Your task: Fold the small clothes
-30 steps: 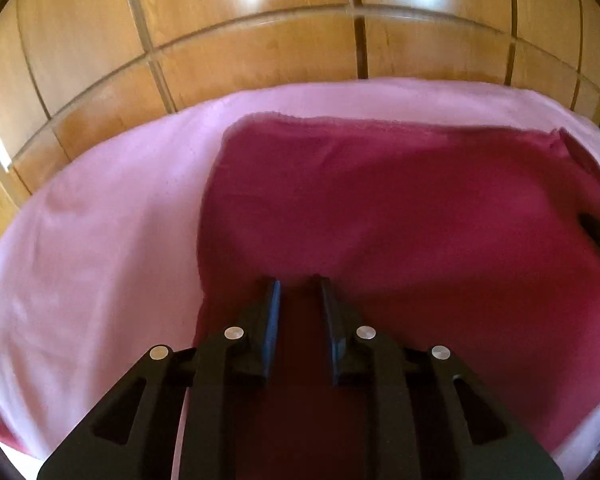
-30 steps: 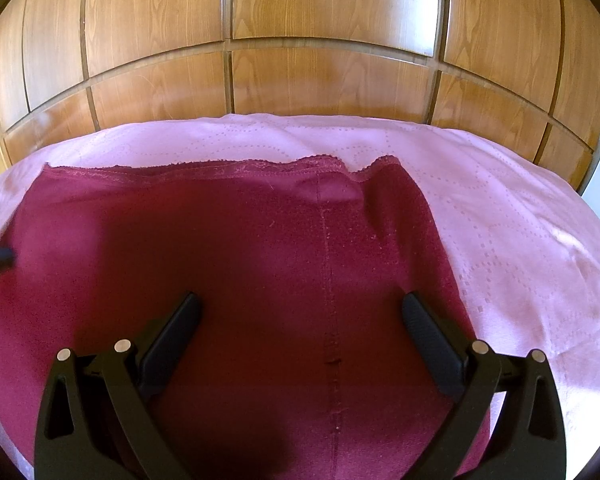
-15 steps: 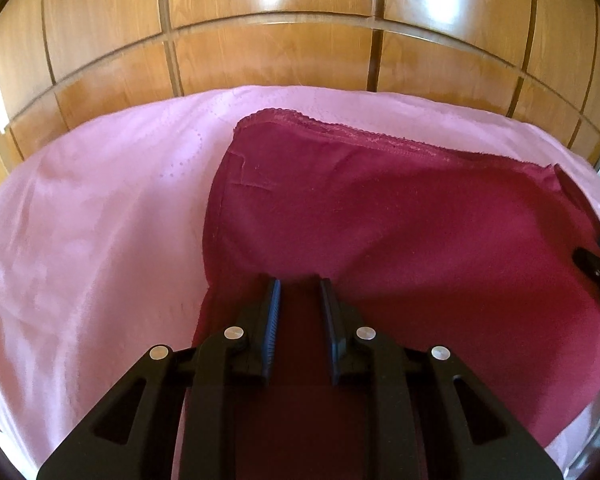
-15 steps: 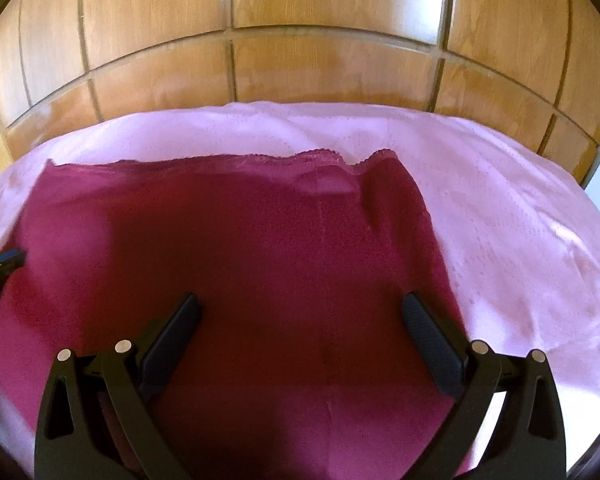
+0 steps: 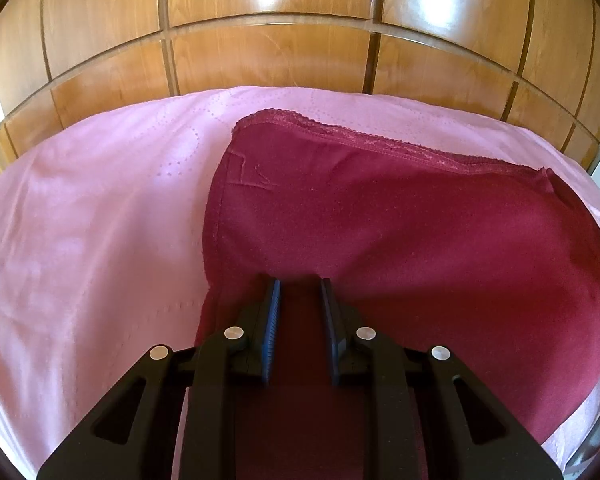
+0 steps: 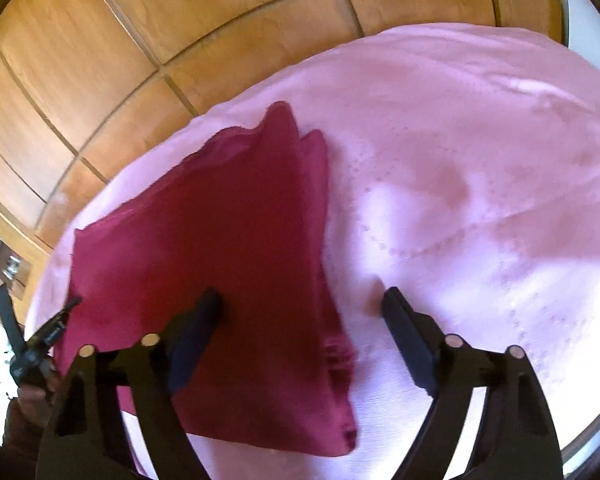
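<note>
A dark red garment (image 5: 400, 220) with a lace hem lies spread on the pink sheet (image 5: 100, 200). My left gripper (image 5: 300, 284) is shut on its near edge, and cloth bunches over the fingertips. In the right wrist view the same garment (image 6: 228, 220) fills the left half. My right gripper (image 6: 302, 296) stands over the garment's right edge and its jaws are closing. One finger is above the cloth, the other above the bare sheet (image 6: 460, 160), and the pads press on nothing. At the lower left of that view a hand holds the left gripper (image 6: 40, 344).
A wooden panelled wall (image 5: 268, 52) rises right behind the bed and also shows in the right wrist view (image 6: 100, 60). Pink sheet stretches left of the garment in the left wrist view and right of it in the right wrist view.
The right gripper has rolled and shifted to the right, from the garment's middle to its right edge, and its jaws stand narrower. The left gripper has stayed clamped on the cloth, turning slightly.
</note>
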Demonstrator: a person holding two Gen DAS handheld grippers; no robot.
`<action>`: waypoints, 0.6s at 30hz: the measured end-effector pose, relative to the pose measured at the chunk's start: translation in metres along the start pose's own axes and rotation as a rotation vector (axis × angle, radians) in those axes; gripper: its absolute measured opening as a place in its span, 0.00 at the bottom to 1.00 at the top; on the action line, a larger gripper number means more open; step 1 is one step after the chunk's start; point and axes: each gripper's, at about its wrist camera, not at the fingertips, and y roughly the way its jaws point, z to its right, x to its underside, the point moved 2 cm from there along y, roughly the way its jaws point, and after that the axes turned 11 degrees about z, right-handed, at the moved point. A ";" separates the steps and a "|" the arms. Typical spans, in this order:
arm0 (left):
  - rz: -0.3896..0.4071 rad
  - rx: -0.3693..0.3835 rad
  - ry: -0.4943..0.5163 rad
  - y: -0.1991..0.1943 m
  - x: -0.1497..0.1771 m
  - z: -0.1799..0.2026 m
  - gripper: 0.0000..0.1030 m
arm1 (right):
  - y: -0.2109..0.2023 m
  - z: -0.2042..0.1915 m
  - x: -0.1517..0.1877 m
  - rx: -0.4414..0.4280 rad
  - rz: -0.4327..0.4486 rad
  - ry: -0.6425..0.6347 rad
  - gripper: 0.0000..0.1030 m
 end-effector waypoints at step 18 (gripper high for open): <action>0.018 -0.032 0.003 0.001 0.002 0.002 0.18 | 0.016 -0.013 0.004 -0.063 -0.025 -0.042 0.70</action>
